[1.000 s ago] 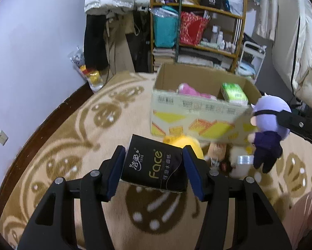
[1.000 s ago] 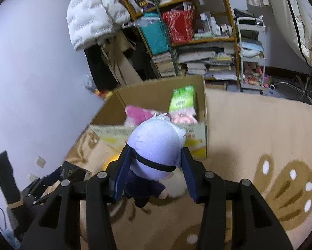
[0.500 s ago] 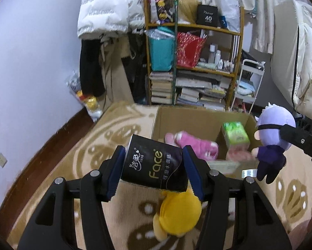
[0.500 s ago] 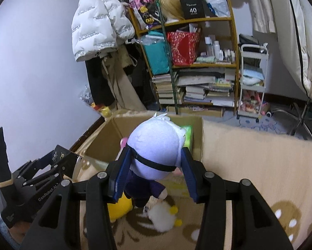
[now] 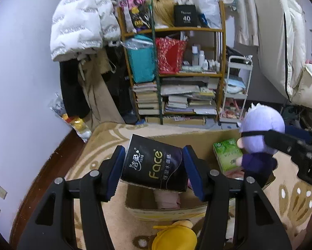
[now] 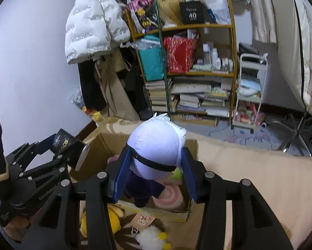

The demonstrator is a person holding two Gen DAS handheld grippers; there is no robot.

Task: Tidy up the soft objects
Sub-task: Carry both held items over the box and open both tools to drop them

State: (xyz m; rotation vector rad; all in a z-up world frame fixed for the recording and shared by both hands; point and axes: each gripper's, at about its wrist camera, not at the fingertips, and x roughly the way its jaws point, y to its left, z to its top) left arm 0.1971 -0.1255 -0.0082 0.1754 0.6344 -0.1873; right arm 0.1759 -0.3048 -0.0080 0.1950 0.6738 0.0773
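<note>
My left gripper [image 5: 155,167] is shut on a black tissue pack [image 5: 155,164] and holds it above the near left part of an open cardboard box [image 5: 166,209]. My right gripper [image 6: 154,171] is shut on a purple-headed plush doll [image 6: 158,148] and holds it over the box [image 6: 106,145]; the doll also shows in the left wrist view [image 5: 260,129]. Inside the box lie a green tissue pack [image 5: 227,155] and a pink swirl plush [image 6: 169,196]. A yellow plush [image 5: 174,237] lies on the rug in front of the box.
A white fluffy toy [image 6: 150,238] and a small card [image 6: 143,221] lie on the beige patterned rug [image 6: 260,177] by the box. A loaded bookshelf [image 5: 176,79], a white cart [image 5: 236,89] and hanging coats [image 5: 81,27] stand behind. The wall [image 5: 20,83] is on the left.
Both grippers have risen and moved forward with their loads, from in front of the box to over it. The yellow plush now lies below and behind the left gripper.
</note>
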